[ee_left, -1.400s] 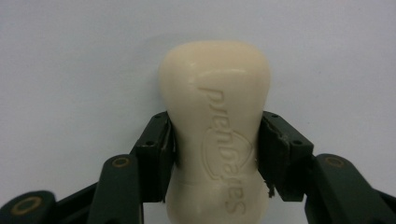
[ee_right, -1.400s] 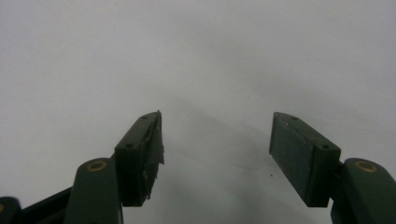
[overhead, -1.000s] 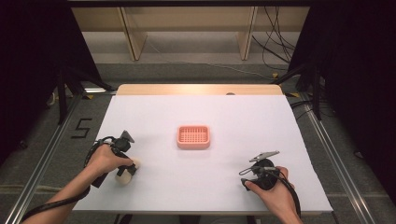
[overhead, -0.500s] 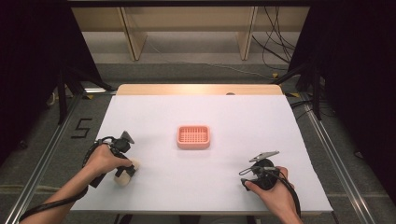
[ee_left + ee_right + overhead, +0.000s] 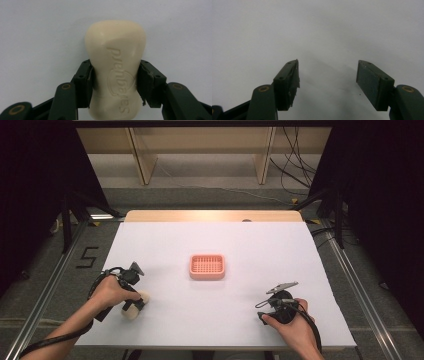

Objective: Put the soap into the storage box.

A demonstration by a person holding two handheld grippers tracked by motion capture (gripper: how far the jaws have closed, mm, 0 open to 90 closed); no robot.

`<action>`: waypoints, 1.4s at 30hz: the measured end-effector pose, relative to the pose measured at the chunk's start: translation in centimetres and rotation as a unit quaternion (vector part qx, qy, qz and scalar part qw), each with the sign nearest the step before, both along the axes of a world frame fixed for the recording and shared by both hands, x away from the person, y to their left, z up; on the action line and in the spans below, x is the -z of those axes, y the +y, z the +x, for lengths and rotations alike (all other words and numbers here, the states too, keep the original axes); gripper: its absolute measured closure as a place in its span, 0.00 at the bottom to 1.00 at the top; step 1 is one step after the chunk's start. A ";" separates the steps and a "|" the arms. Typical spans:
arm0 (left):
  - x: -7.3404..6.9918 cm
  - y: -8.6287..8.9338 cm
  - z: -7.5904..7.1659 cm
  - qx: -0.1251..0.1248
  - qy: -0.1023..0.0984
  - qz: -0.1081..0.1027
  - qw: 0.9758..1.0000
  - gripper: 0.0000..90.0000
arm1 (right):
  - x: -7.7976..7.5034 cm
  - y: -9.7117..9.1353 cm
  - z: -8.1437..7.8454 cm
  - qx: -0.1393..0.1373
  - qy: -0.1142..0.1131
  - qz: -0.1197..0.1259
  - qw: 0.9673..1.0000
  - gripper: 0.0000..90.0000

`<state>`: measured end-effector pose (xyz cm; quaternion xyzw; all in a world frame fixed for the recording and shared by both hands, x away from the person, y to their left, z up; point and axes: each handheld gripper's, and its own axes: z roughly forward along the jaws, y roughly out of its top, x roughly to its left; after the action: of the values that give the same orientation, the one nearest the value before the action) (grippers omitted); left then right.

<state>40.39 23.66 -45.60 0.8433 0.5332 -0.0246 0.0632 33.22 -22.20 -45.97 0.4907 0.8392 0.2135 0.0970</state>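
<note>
White sheeting covers the table (image 5: 220, 240) in the high view, dark curtains to either side; the pink soap dish (image 5: 207, 266) sits mid-table, up and to the right of the left gripper (image 5: 134, 306), which holds a cream soap bar (image 5: 132, 312) near the front-left edge; the right gripper (image 5: 265, 306) rests front-right, about as near the dish but holding nothing.

Left gripper view: the jaws clamp the soap bar (image 5: 115, 67) across its waist; its long axis runs straight out between them.

Right gripper view: jaws stand wide over bare table (image 5: 317, 30).
</note>
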 end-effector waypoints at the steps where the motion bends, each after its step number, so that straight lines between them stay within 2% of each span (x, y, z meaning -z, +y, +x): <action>1: 0.0 -0.1 0.0 0.000 0.000 0.002 1.000 0.54 | 0.0 0.0 0.0 0.000 0.000 0.000 1.000 0.40; 5: 0.0 -0.3 0.0 0.002 0.000 0.010 1.000 0.53 | 0.1 0.0 0.1 -0.008 -0.003 -0.001 1.000 0.40; 7: 0.2 -0.4 -0.1 0.004 -0.009 0.014 1.000 0.53 | 0.1 0.0 0.1 -0.010 -0.003 -0.001 1.000 0.39; 8: 0.3 -0.4 0.0 0.007 -0.003 0.016 1.000 0.52 | 0.2 0.0 0.1 -0.006 -0.003 0.000 1.000 0.40; 9: 0.6 -0.5 -0.1 0.003 -0.007 0.013 1.000 0.52 | 0.3 0.0 0.2 -0.004 -0.003 -0.003 1.000 0.40; 10: 0.6 -0.5 0.0 0.009 0.002 0.021 1.000 0.52 | 0.2 -0.1 0.2 -0.007 -0.003 -0.009 1.000 0.39; 11: 0.6 -0.6 0.0 0.008 -0.006 0.018 1.000 0.52 | 0.3 -0.1 0.2 -0.007 -0.003 -0.008 1.000 0.40; 14: 0.6 -0.7 -0.1 0.015 -0.010 0.023 1.000 0.54 | 0.2 0.0 0.1 -0.008 0.000 0.000 1.000 0.40; 19: 0.4 -0.9 0.0 0.024 0.001 0.039 0.999 0.55 | 0.2 0.1 0.0 -0.002 0.007 0.002 1.000 0.40; 23: 0.6 -0.9 -0.2 0.019 -0.001 0.023 1.000 0.55 | 0.3 -0.1 0.2 -0.007 -0.003 -0.009 1.000 0.40; 25: 0.5 -0.9 -0.2 0.031 0.001 0.029 0.999 0.55 | 0.1 0.0 0.0 -0.003 0.004 0.001 1.000 0.40; 27: 0.4 -0.9 -0.2 0.035 -0.001 0.028 0.999 0.55 | 0.1 0.0 0.0 -0.003 0.002 0.000 1.000 0.40; 28: 0.4 -1.0 -0.3 0.043 -0.011 0.023 0.999 0.55 | 0.1 0.0 0.0 -0.002 0.003 0.001 1.000 0.40; 31: 0.1 -1.2 -0.5 0.059 -0.018 0.023 0.998 0.55 | 0.1 0.0 0.0 -0.002 0.002 0.001 1.000 0.40; 32: 0.2 -1.2 -0.6 0.060 -0.027 0.022 0.998 0.55 | 0.1 0.0 0.0 -0.003 0.003 0.000 1.000 0.40; 33: 0.0 -1.3 -0.6 0.063 -0.019 0.022 0.998 0.55 | 0.1 0.0 0.0 -0.003 0.003 0.000 1.000 0.40; 42: -0.7 -1.5 -0.6 0.081 -0.023 0.013 0.996 0.55 | 0.1 0.0 0.0 -0.001 -0.001 0.001 1.000 0.40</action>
<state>39.84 22.14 -44.90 0.8847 0.4620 -0.0031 0.0621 33.22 -22.22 -46.02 0.4898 0.8392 0.2155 0.0972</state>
